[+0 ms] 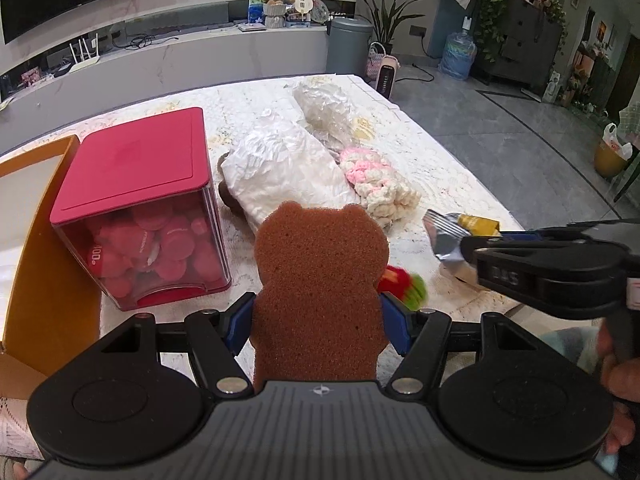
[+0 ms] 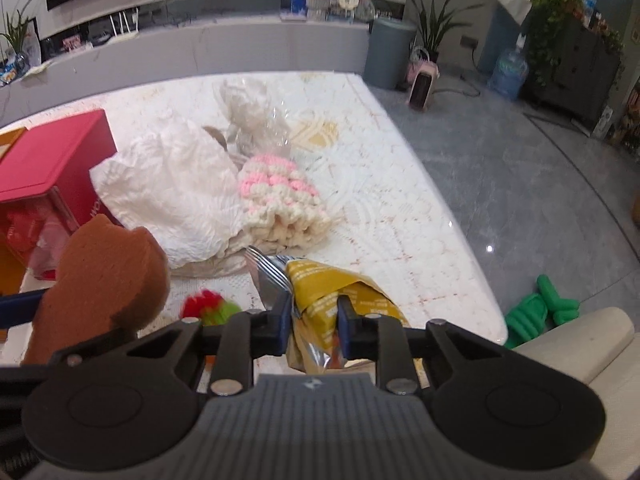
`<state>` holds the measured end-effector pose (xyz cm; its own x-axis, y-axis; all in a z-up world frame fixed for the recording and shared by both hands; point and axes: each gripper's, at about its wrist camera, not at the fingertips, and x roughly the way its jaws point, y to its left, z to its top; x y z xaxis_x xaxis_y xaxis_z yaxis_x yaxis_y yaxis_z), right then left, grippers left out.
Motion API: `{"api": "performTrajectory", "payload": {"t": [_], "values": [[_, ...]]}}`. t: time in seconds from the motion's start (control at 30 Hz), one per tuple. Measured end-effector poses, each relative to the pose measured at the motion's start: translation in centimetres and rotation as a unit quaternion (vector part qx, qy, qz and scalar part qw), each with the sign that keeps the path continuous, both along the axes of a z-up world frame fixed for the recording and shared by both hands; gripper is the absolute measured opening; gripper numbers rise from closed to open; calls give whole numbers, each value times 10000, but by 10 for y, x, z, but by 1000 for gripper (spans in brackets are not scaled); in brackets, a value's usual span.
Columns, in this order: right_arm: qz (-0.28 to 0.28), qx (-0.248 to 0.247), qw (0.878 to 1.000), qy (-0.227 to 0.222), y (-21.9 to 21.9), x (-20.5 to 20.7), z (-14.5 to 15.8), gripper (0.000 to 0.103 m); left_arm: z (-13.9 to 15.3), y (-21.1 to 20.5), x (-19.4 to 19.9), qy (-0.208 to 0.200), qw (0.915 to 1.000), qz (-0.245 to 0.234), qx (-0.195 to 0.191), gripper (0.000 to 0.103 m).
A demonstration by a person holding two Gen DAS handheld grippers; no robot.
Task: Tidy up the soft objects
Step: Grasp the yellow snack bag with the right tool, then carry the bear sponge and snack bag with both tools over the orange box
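Observation:
A brown bear-shaped sponge (image 1: 320,264) stands upright between the blue pads of my left gripper (image 1: 318,320), which is shut on its lower body. The sponge (image 2: 104,276) also shows at the left of the right wrist view. My right gripper (image 2: 314,324) is shut on a crumpled yellow and silver snack bag (image 2: 328,284), just above the white tablecloth. From the left wrist view, that right gripper (image 1: 466,248) comes in from the right with the bag (image 1: 448,232) at its tips. A small red and green knitted piece (image 1: 404,282) lies on the cloth between the two grippers.
A red-lidded clear box (image 1: 136,208) of red items stands left, beside an orange cardboard box (image 1: 44,264). A white crinkled bag (image 1: 284,168), a pink and cream crochet piece (image 1: 376,180) and a clear wrapped bundle (image 1: 324,108) lie mid-table. A green toy (image 2: 536,308) lies on the floor.

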<state>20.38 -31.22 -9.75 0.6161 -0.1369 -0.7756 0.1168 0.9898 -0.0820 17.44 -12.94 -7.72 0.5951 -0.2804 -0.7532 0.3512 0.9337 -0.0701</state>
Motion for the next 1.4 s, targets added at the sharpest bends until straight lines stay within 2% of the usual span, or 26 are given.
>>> {"api": "performTrajectory", "payload": {"t": [0.13,0.3,0.53,0.83,1.17,1.4], "values": [[-10,162,9997,-175,-9,-16,6,21,3,1,-6,-36,10000,-5,3,75],[96,599,9976,-328,-19,-37,11,21,9,10,-17,-92,10000,13,-27,75],[173,818,9955,-449,-19,-58,20,20,17,22,-31,-136,9999,29,-101,75],[736,1086,9886,-742,10,-80,57,20,41,52,-54,-449,9987,123,-192,75],[1692,1281,9700,-1183,69,-94,100,20,75,112,-76,-932,9933,606,-310,75],[2621,1273,9442,-1534,122,-91,121,19,100,177,-71,-1037,9866,1161,-481,74]]}}
